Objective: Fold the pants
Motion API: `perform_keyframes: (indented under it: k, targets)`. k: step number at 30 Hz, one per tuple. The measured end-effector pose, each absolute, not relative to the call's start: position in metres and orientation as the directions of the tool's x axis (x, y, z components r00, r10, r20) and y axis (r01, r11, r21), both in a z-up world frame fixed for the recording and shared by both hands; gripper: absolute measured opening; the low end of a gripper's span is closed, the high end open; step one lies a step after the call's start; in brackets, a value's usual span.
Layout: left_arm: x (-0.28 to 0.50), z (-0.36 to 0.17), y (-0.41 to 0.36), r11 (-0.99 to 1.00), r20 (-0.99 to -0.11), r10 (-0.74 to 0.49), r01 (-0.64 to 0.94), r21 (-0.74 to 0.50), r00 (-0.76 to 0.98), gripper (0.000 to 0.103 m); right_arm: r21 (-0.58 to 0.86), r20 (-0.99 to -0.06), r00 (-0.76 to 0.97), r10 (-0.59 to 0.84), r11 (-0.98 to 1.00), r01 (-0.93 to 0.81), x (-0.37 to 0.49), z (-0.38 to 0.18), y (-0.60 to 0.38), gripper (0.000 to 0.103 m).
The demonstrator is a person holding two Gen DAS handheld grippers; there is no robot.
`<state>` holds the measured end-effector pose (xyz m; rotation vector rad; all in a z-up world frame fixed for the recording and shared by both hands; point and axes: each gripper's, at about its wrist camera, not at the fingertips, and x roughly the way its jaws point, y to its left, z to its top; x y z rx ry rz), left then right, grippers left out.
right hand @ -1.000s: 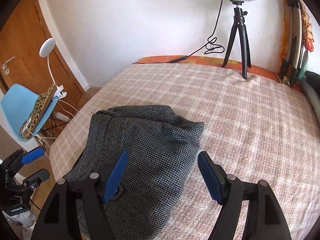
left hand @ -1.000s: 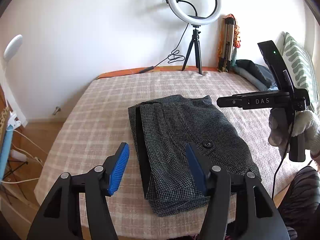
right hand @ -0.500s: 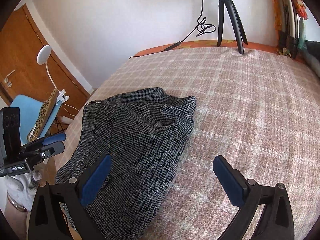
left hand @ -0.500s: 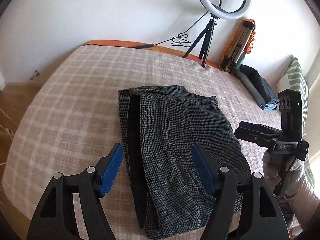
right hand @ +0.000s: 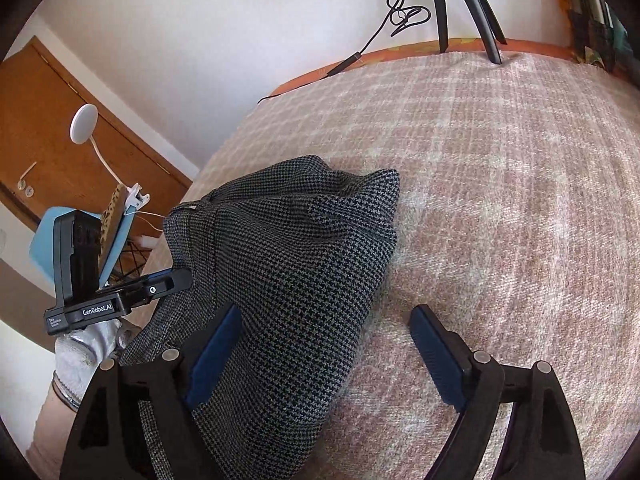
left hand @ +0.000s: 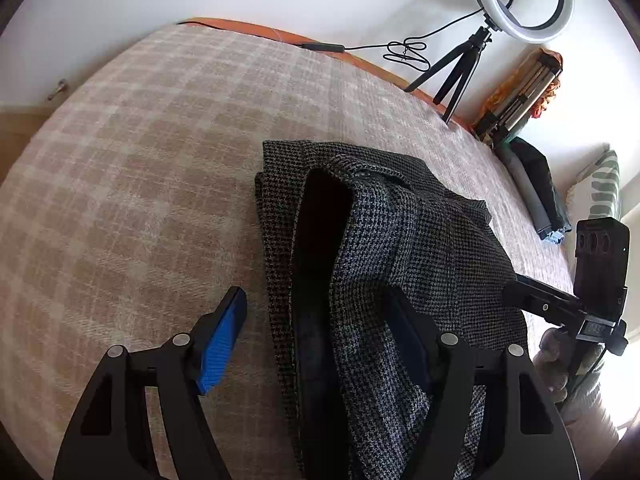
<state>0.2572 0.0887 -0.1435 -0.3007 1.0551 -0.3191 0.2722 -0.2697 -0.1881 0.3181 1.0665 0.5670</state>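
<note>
The dark grey houndstooth woven pants [left hand: 416, 240] lay folded into a thick bundle on the beige plaid bedspread [left hand: 160, 160], near its front edge. Along the bundle's left side a black lining showed where the layers gaped open. The top layer was rumpled and humped rather than flat, and its far corner [right hand: 384, 184] came to a point.
</note>
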Motion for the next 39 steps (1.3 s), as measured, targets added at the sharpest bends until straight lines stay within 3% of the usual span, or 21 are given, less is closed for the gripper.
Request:
perform_keyframes:
  k: [6, 8, 10, 11, 12, 15, 18, 20, 29, 39]
  targets:
    - [0.258, -0.143, 0.089, 0.905, -0.775, -0.419, 0.144, -0.400, 0.473, 0.069, 0.500, -0.715, 0.357, 0.601, 0.796, -0.341, 0.272, -0.190, -0.252, 0.079]
    - [0.259, -0.145, 0.085, 0.894, -0.767, -0.443, 0.169, -0.414, 0.464, 0.049, 0.492, -0.713, 0.364, 0.600, 0.797, -0.349, 0.272, -0.190, -0.247, 0.078]
    - [0.259, -0.146, 0.083, 0.893, -0.761, -0.445, 0.172, -0.415, 0.472, 0.044, 0.487, -0.712, 0.372, 0.596, 0.800, -0.349, 0.271, -0.189, -0.244, 0.073]
    - [0.259, -0.146, 0.081, 0.892, -0.758, -0.447, 0.177, -0.415, 0.476, 0.038, 0.488, -0.712, 0.376, 0.593, 0.803, -0.343, 0.272, -0.189, -0.244, 0.067]
    - [0.259, -0.146, 0.080, 0.891, -0.753, -0.449, 0.179, -0.417, 0.481, 0.035, 0.496, -0.707, 0.377, 0.599, 0.799, -0.339, 0.272, -0.190, -0.244, 0.054]
    - [0.256, -0.143, 0.079, 0.897, -0.743, -0.437, 0.181, -0.403, 0.507, 0.028, 0.512, -0.699, 0.373, 0.610, 0.791, -0.333, 0.273, -0.191, -0.245, 0.037]
    - [0.252, -0.137, 0.075, 0.912, -0.742, -0.405, 0.180, -0.368, 0.535, 0.022, 0.482, -0.703, 0.390, 0.594, 0.802, -0.353, 0.269, -0.184, -0.241, 0.027]
    - [0.249, -0.132, 0.074, 0.925, -0.740, -0.376, 0.177, -0.337, 0.558, 0.016, 0.459, -0.708, 0.406, 0.578, 0.813, -0.358, 0.266, -0.179, -0.233, 0.025]
    - [0.237, -0.119, 0.070, 0.940, -0.718, -0.338, 0.187, -0.284, 0.608, 0.014, 0.370, -0.695, 0.468, 0.546, 0.830, -0.418, 0.251, -0.151, -0.218, 0.018]
    - [0.195, -0.063, 0.058, 0.955, -0.606, -0.297, 0.221, -0.199, 0.738, 0.010, 0.298, -0.634, 0.543, 0.550, 0.822, -0.485, 0.219, -0.097, -0.222, 0.016]
